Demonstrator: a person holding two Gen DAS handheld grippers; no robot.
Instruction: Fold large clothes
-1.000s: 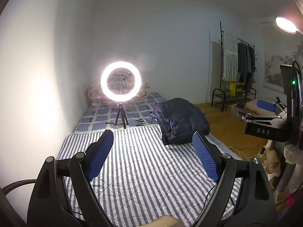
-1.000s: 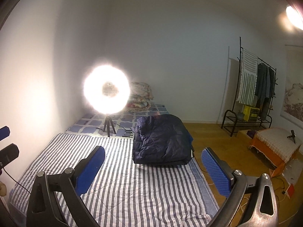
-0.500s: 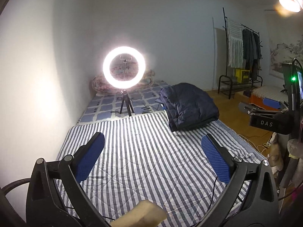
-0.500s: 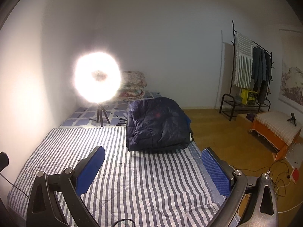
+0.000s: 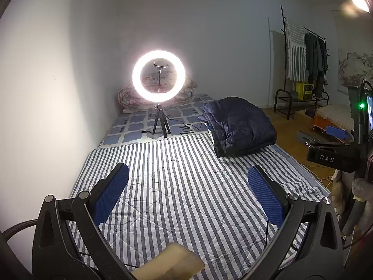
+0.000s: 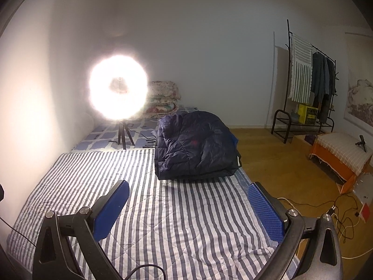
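Left gripper [image 5: 187, 193]: jaws spread wide after just opening, nothing between the blue pads. Right gripper [image 6: 187, 207]: jaws likewise spread, empty.

Both well short of the dark navy quilted down jacket [image 6: 195, 149], already folded into a thick bundle on the striped quilt [image 6: 163, 221], to the right of the ring light [image 5: 159, 75] and nearer the grippers.

Judged light, soft, puffy and springy; shell likely slick, layers prone to sliding. Best gripped at a hem or folded edge, pinching through all layers.

Readable: "DAS" on the right gripper's body [image 5: 326, 158]. Small red mark on the jacket, illegible.

Left claw [image 5: 188, 194] and right claw [image 6: 188, 211] agape, empty.
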